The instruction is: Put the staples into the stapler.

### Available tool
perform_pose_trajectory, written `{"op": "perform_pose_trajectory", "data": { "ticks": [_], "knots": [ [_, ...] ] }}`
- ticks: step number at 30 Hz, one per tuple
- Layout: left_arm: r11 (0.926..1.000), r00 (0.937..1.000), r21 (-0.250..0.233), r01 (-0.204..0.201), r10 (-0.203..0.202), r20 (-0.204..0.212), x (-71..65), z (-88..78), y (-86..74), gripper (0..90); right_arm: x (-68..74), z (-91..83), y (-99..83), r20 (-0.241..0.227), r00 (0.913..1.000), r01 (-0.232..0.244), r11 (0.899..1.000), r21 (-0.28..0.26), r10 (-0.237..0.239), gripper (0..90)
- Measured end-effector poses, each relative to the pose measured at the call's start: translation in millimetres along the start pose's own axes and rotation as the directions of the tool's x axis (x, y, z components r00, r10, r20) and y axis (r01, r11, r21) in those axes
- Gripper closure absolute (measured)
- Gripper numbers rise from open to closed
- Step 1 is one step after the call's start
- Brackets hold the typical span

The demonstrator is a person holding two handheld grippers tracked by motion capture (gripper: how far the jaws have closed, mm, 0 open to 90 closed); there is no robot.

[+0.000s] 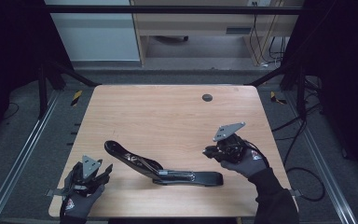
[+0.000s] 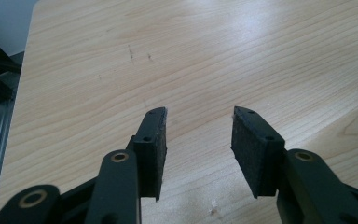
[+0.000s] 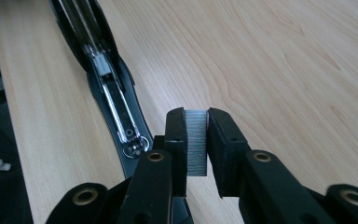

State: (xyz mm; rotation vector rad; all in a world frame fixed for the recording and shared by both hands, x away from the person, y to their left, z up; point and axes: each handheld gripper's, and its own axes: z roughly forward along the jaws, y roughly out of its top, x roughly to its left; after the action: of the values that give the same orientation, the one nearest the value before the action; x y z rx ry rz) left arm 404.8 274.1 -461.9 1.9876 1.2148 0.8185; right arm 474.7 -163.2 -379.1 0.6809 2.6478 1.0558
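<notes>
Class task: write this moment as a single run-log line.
left hand-held gripper: open, empty | right hand-held gripper: shut on staple strip | stapler: opened flat on table

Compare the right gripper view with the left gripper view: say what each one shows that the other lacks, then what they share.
Right gripper view alone: the right gripper shut on a grey strip of metal staples, and the opened black stapler with its shiny metal channel lying beyond it. Left gripper view alone: the left gripper open, nothing between its fingers. Both: the light wooden table.
</notes>
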Motion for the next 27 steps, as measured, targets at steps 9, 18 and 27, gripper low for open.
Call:
{"op": "perform_pose_trajectory", "data": {
  "ticks": [9,18,27],
  "knots": [
    [0.9999,0.9999,0.005,0.01,-0.01,0.012,1.2,2.4,-1.7,55.1,4.5,7.8,19.4,-0.041,0.9976,0.055,0.998,-0.016,-0.055,78.6],
    [0.9997,0.9995,0.011,0.022,-0.022,0.022,2.1,3.9,-2.8,55.8,11.7,18.1,36.1,-0.093,0.9879,0.121,0.992,-0.042,-0.124,78.6],
    [0.9998,0.9994,0.014,0.014,-0.014,0.031,1.6,4.8,-2.9,54.8,13.0,28.0,37.9,-0.13,0.9807,0.144,0.989,-0.02,-0.146,78.6]
  ]
}}
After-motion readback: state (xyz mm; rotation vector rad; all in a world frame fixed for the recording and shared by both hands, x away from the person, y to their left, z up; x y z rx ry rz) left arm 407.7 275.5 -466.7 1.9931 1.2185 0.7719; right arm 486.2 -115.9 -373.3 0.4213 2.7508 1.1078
